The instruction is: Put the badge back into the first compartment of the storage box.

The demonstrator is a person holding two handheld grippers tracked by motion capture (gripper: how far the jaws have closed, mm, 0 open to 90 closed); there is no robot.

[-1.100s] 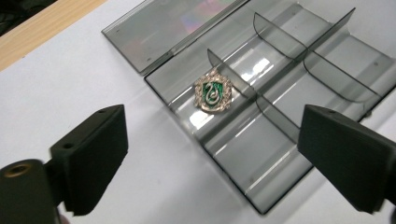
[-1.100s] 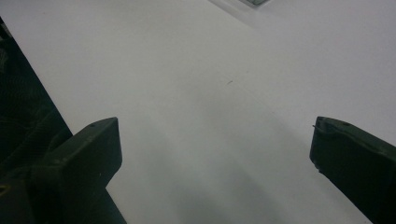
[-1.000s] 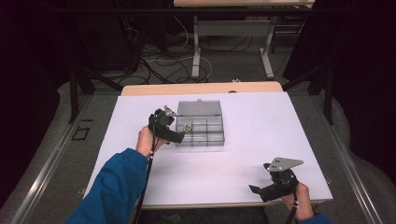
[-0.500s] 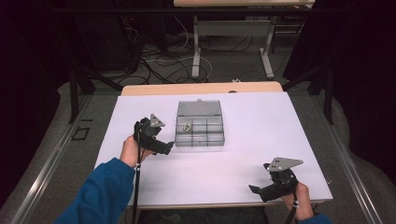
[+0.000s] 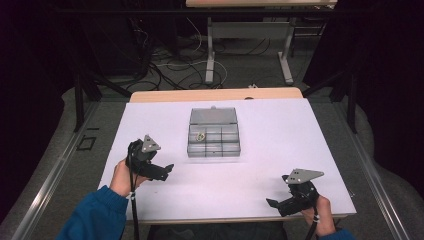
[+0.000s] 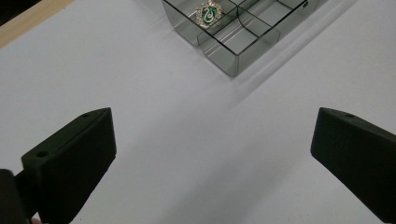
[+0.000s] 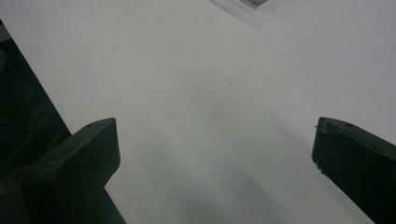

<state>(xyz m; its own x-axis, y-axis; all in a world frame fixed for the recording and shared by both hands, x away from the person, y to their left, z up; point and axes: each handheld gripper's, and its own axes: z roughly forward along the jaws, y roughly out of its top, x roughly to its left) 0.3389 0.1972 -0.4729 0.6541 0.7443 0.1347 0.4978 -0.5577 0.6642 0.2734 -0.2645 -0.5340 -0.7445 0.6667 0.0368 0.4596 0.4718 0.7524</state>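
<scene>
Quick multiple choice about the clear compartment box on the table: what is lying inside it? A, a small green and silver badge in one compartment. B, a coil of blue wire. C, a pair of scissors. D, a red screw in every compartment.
A: the left gripper view shows a green and silver badge lying in one compartment of the clear box, with the neighbouring compartments bare.

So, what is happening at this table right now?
A person holds one set of tongs in each hand over a white table. The left tongs are open and hold nothing, a little to the left of a clear compartment box with its lid open. A small green and silver badge lies in one compartment. The right tongs are open too, near the table's front edge.
</scene>
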